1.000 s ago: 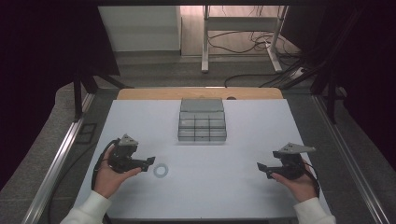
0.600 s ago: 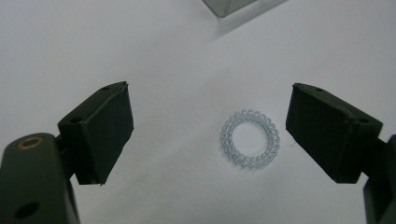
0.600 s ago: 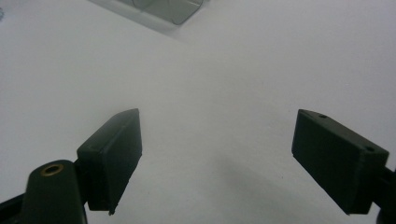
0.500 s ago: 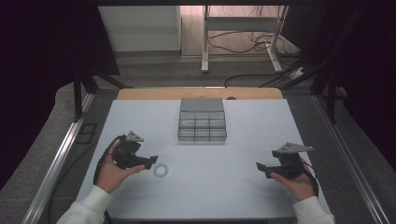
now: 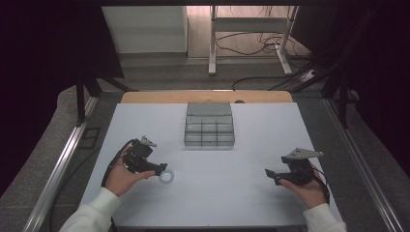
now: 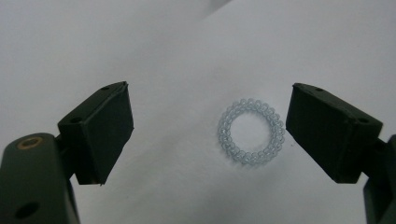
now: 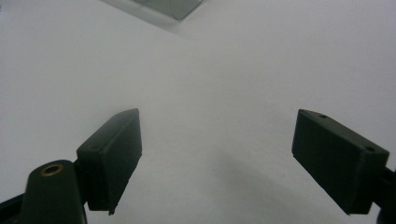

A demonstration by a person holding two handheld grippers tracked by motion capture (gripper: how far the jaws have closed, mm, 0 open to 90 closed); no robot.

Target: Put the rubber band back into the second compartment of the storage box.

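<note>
A small pale blue coiled ring point(image 5: 166, 177) point(image 6: 251, 131) lies flat on the white table point(image 5: 241, 193) at front left. My left gripper point(image 5: 162, 169) point(image 6: 208, 133) is open and tilted down over it; the ring lies between the two black jaws, nearer the right one, touching neither. My right gripper point(image 5: 269, 174) point(image 7: 217, 154) hovers open over bare table at front right, with nothing between its jaws. A hand holds each gripper.
A grey compartmented box point(image 5: 209, 126) with an open lid stands at the table's middle back; its corner point(image 7: 163, 7) shows at the top of the right gripper view. Metal rails point(image 5: 58, 164) run along both table sides. A wooden strip point(image 5: 145, 96) borders the far edge.
My left gripper has moved right and forward, tipping down until its jaws straddle the ring. The right gripper has barely shifted.
</note>
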